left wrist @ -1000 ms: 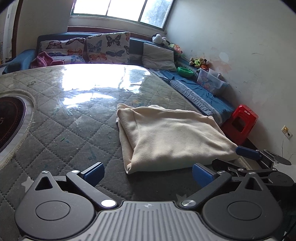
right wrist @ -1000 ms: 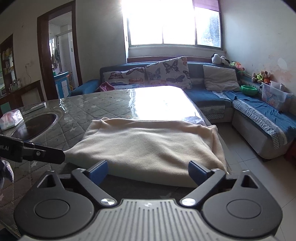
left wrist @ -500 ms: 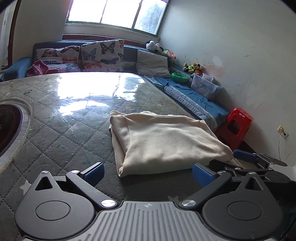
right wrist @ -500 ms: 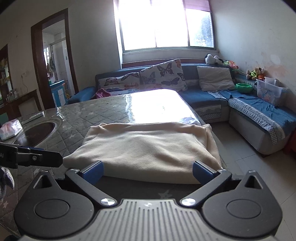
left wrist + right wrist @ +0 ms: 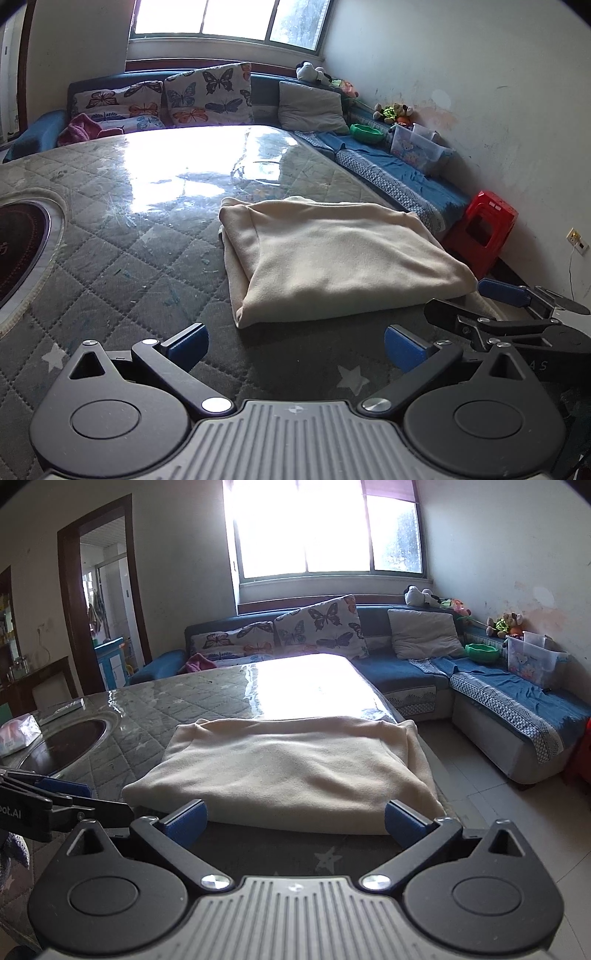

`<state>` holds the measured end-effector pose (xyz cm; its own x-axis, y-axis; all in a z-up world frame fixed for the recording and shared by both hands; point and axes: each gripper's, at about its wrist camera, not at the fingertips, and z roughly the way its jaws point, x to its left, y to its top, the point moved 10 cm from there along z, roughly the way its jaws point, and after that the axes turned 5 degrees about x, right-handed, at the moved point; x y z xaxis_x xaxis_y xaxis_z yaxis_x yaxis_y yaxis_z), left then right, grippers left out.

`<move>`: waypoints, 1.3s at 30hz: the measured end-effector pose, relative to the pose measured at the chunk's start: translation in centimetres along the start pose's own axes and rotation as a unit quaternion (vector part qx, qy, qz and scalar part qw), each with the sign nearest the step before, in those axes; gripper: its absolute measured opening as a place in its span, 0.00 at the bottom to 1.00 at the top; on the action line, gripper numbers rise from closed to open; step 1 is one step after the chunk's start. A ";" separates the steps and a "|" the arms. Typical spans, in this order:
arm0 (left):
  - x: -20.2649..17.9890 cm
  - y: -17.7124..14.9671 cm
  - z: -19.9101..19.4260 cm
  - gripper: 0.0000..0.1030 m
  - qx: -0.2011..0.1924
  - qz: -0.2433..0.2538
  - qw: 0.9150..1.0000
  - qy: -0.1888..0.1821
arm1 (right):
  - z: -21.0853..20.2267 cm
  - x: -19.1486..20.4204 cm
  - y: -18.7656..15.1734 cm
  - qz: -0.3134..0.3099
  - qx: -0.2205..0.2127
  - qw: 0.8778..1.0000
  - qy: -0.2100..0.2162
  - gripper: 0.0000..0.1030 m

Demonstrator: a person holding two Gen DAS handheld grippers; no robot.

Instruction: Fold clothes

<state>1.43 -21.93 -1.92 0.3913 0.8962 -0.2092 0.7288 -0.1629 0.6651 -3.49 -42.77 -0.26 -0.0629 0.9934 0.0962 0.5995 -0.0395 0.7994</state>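
A cream garment lies folded into a thick rectangle on the quilted grey table, near its right edge. It also shows in the right wrist view. My left gripper is open and empty, just short of the garment's near edge. My right gripper is open and empty, close to the garment's near edge. The right gripper also shows at the right of the left wrist view, and the left gripper at the left of the right wrist view.
A round dark inset sits in the table at the left. A tissue pack lies beside it. A blue sofa with butterfly cushions wraps the far and right sides. A red stool stands on the floor at the right.
Both grippers have drawn back and risen a little from the folded garment. The garment has not moved.
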 end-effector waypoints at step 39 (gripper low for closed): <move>-0.5 -1.1 1.9 1.00 0.057 0.014 0.998 0.023 | 1.9 1.3 -4.3 -0.044 0.086 0.995 -0.005 1.00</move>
<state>1.48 -22.99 -3.94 0.3873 0.9085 -0.1571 0.7789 -0.2313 0.5829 -4.59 -41.12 -4.72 -0.1138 0.9932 0.0247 0.7199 0.0653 0.6910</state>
